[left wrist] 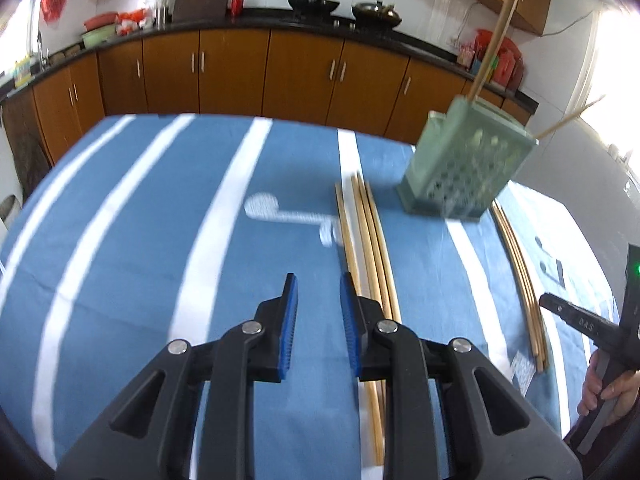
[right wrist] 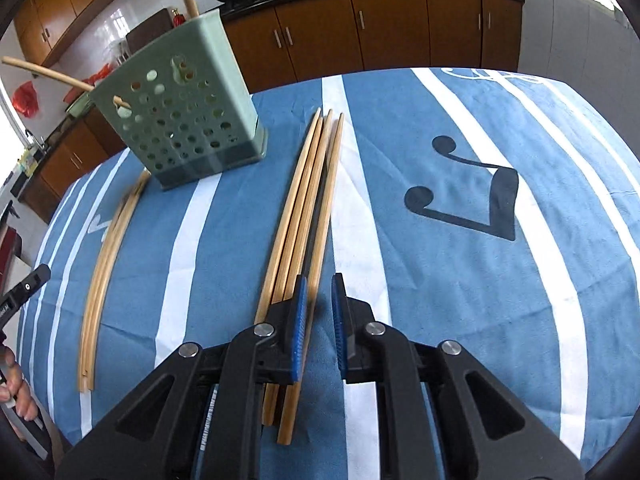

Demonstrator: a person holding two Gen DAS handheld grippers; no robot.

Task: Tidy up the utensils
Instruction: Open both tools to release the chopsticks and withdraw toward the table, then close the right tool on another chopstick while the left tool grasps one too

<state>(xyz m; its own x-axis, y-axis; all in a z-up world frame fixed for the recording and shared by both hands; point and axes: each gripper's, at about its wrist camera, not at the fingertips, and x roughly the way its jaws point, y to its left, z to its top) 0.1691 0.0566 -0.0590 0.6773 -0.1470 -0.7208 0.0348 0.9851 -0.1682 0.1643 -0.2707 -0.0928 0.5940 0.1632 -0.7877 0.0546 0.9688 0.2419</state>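
Observation:
A green perforated utensil holder (left wrist: 464, 164) stands on the blue striped tablecloth (left wrist: 160, 240) with two chopsticks (left wrist: 496, 40) sticking out of it; it also shows in the right wrist view (right wrist: 180, 120). A bundle of wooden chopsticks (left wrist: 368, 240) lies just right of my left gripper (left wrist: 318, 304), which is open and empty above the cloth. A second bundle (left wrist: 520, 276) lies further right. In the right wrist view, my right gripper (right wrist: 319, 308) is open and empty over the near ends of one bundle (right wrist: 308, 200). The other bundle (right wrist: 108, 260) lies to the left.
Brown kitchen cabinets (left wrist: 240, 72) and a dark counter with woks (left wrist: 312, 2) run behind the table. The other hand-held gripper (left wrist: 592, 324) shows at the right edge of the left wrist view. The tablecloth (right wrist: 480, 300) has white stripes and music-note prints (right wrist: 468, 192).

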